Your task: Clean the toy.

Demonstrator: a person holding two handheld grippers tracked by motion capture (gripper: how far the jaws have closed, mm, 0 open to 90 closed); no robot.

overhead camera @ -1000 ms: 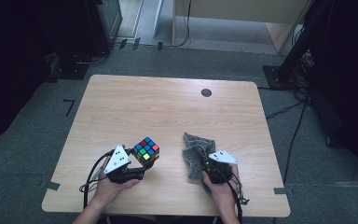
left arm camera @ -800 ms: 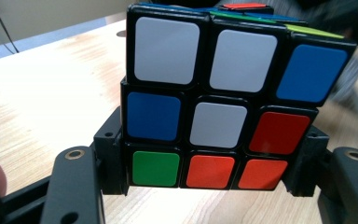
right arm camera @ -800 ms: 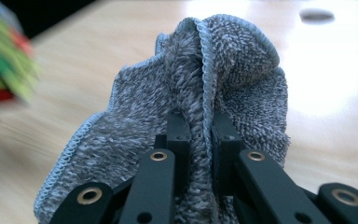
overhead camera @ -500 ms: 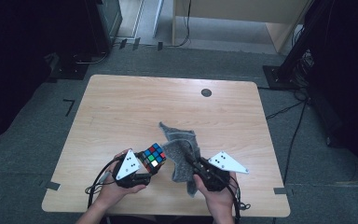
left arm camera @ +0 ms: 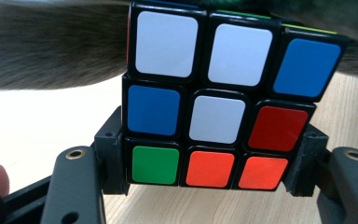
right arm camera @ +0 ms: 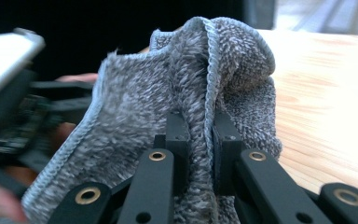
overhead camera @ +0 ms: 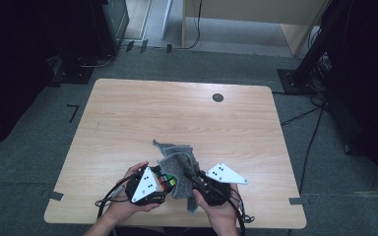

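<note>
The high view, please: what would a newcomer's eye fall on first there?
Probably the bright puzzle cube, clamped in the left gripper near the table's front edge. Right beside it, the right gripper pinches a fluffy grey cloth, which drapes against the cube.

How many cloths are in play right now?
1: the grey cloth is clamped in the right gripper and draped against the cube in the left gripper.

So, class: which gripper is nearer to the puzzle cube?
Left. The left gripper is clamped on the puzzle cube, its jaws on both sides. The right gripper is beside it, pinching the grey cloth that drapes over the cube's far side.
</note>
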